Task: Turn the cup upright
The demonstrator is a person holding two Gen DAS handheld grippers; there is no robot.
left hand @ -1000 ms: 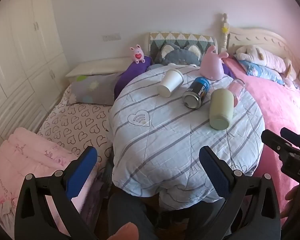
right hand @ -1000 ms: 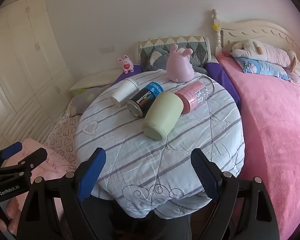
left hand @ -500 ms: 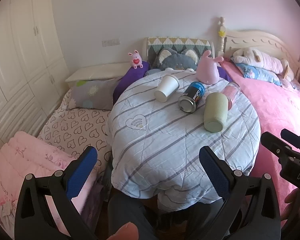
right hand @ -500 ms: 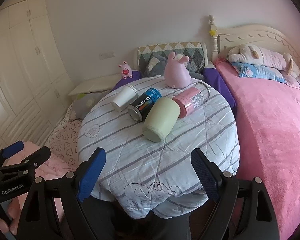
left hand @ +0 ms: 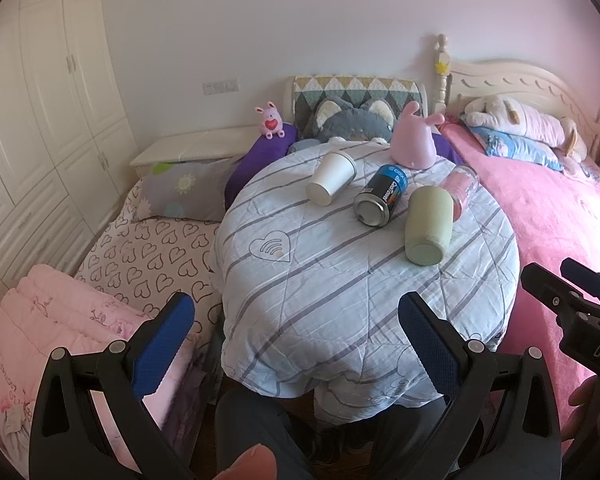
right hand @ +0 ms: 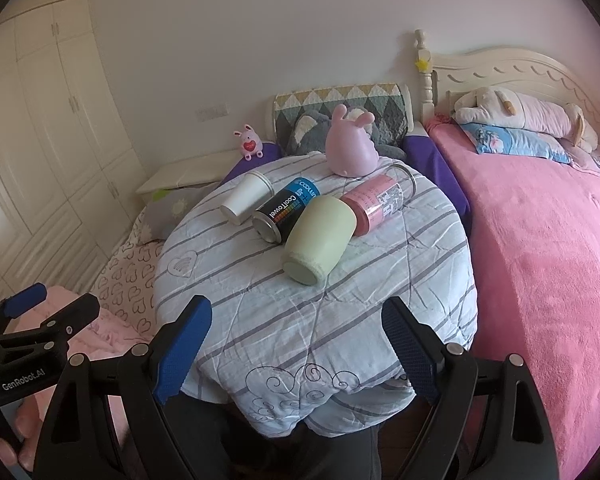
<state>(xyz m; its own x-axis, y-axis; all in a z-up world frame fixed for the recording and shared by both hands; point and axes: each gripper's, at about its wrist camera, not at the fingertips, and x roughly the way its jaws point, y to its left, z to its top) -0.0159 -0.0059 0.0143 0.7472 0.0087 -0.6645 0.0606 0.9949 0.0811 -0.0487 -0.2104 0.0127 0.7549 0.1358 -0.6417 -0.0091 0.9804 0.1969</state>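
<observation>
Four vessels lie on their sides on a round table point(left hand: 340, 280) point(right hand: 340, 320) with a striped blue-grey cloth: a white paper cup point(left hand: 331, 183) point(right hand: 245, 198), a black and blue can point(left hand: 381, 200) point(right hand: 286, 210), a pale green cup point(left hand: 427, 226) point(right hand: 319, 239) and a pink jar point(left hand: 460, 190) point(right hand: 376, 205). My left gripper point(left hand: 296, 332) is open and empty, back from the table's near edge. My right gripper point(right hand: 296, 332) is open and empty, also short of the near edge. Each gripper shows at the edge of the other's view.
A pink bunny figure point(left hand: 414, 144) point(right hand: 350, 148) stands at the table's far side. A pink bed point(right hand: 540, 240) lies to the right. A low bed with a heart-print sheet point(left hand: 148, 252) and folded pink blanket point(left hand: 60, 320) lies to the left. White wardrobes line the left wall.
Both grippers have drawn back and risen a little, so the table looks smaller and farther. The cups have not moved. Both grippers stay open.
</observation>
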